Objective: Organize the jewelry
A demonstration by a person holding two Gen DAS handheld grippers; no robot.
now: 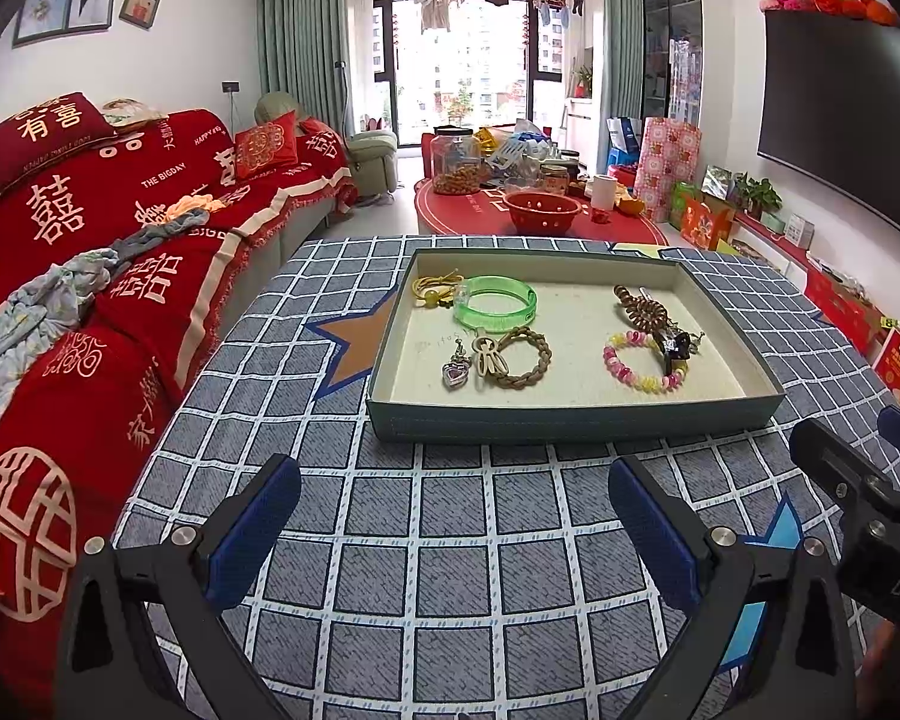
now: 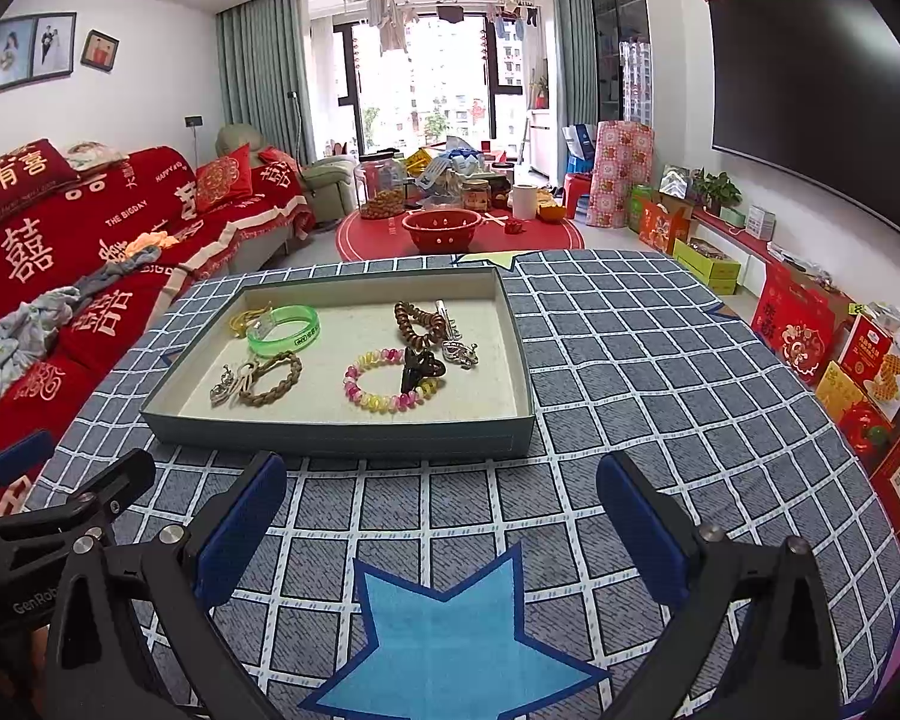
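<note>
A shallow grey-blue tray (image 1: 570,420) (image 2: 336,438) lies on the checked tablecloth. Inside it lie a green bangle (image 1: 495,302) (image 2: 283,330), a braided brown bracelet (image 1: 525,357) (image 2: 273,381), a pink and yellow bead bracelet (image 1: 642,363) (image 2: 384,389), a brown spiral hair tie (image 1: 639,305) (image 2: 420,319), a heart pendant (image 1: 455,371) and a yellow cord piece (image 1: 432,291). My left gripper (image 1: 453,516) is open, hovering before the tray's near wall. My right gripper (image 2: 441,510) is open too, nothing between its fingers. Each gripper shows at the other view's edge.
A red sofa (image 1: 90,228) with bedding runs along the left of the table. Beyond the table, a low red table (image 1: 534,222) carries a red colander, jars and clutter. Boxes (image 2: 870,372) line the right wall under a television (image 2: 810,90).
</note>
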